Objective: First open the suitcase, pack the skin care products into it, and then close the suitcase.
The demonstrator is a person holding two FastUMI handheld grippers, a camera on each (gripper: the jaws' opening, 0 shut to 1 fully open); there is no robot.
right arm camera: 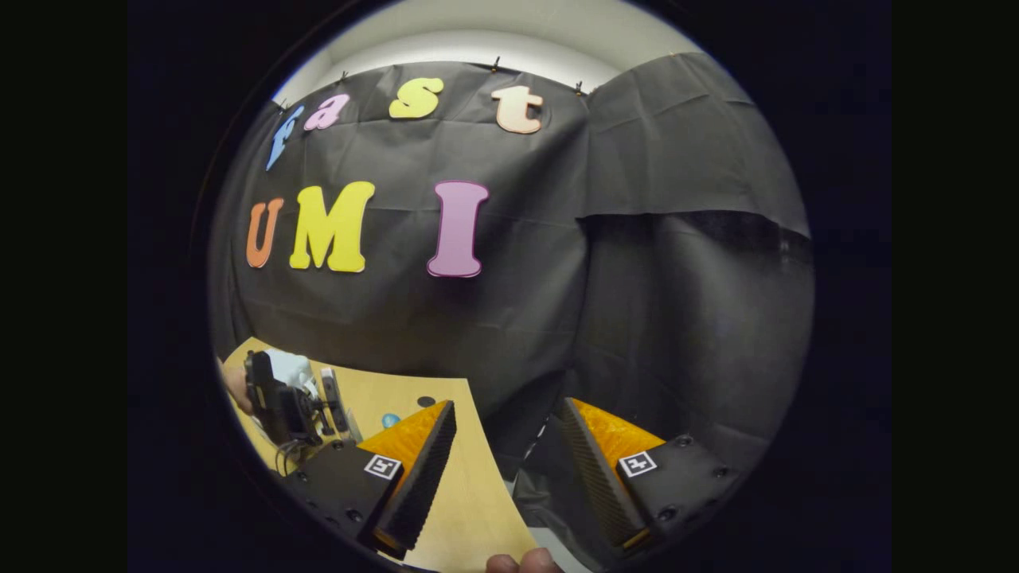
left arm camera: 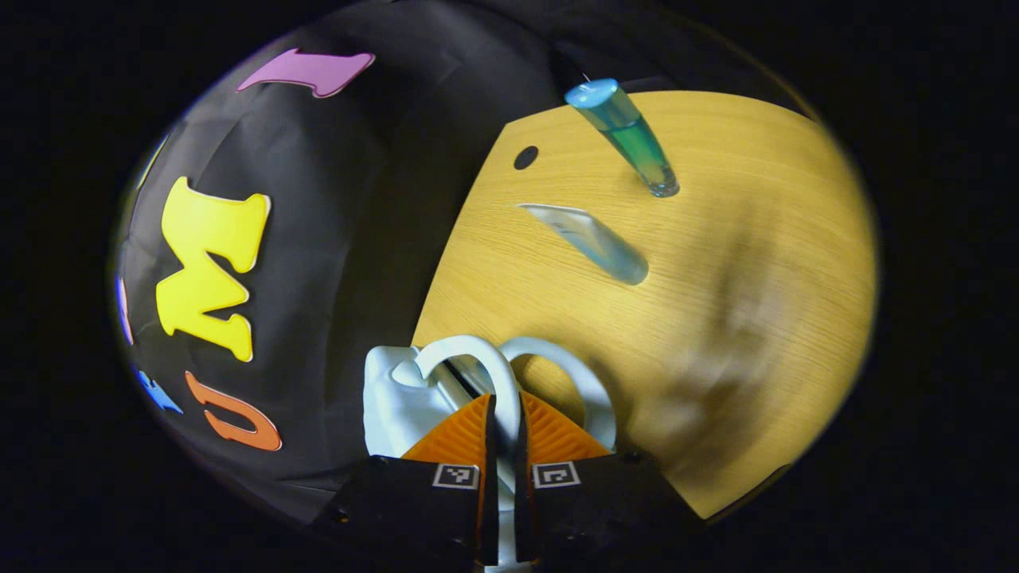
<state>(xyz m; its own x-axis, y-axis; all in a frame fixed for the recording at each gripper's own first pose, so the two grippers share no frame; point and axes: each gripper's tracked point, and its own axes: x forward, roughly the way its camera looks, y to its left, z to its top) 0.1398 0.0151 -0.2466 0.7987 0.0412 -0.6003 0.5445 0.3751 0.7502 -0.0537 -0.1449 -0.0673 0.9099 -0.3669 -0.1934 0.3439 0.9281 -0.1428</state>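
On the wooden table [left arm camera: 716,334] I saw two skin care items ahead of my left gripper [left arm camera: 501,430]: a blue-capped tube [left arm camera: 625,135] standing tilted toward the far edge, and a pale clear tube [left arm camera: 589,239] lying on its side nearer to me, the two close together but apart. A small dark hole [left arm camera: 525,157] sat in the tabletop near the far edge. Nothing lay between the gripper and the tubes apart from bare wood and a blurred shadow.

My left gripper was almost fully closed, both fingers pinching a white loop handle [left arm camera: 478,358] between them. A second white loop [left arm camera: 573,374] stood just beside it, and a white moulded body [left arm camera: 394,398] joined to the handles sat at the table's edge. I could not tell whether this was the suitcase.

My right gripper [right arm camera: 501,454] was held high and wide open with nothing between its fingers, pointing at the black wall cloth [right arm camera: 653,302] past the table's corner [right arm camera: 462,493]. Low on the left of the right gripper view I saw the other gripper [right arm camera: 279,406] held over the table, with a small blue thing [right arm camera: 390,419] near it.
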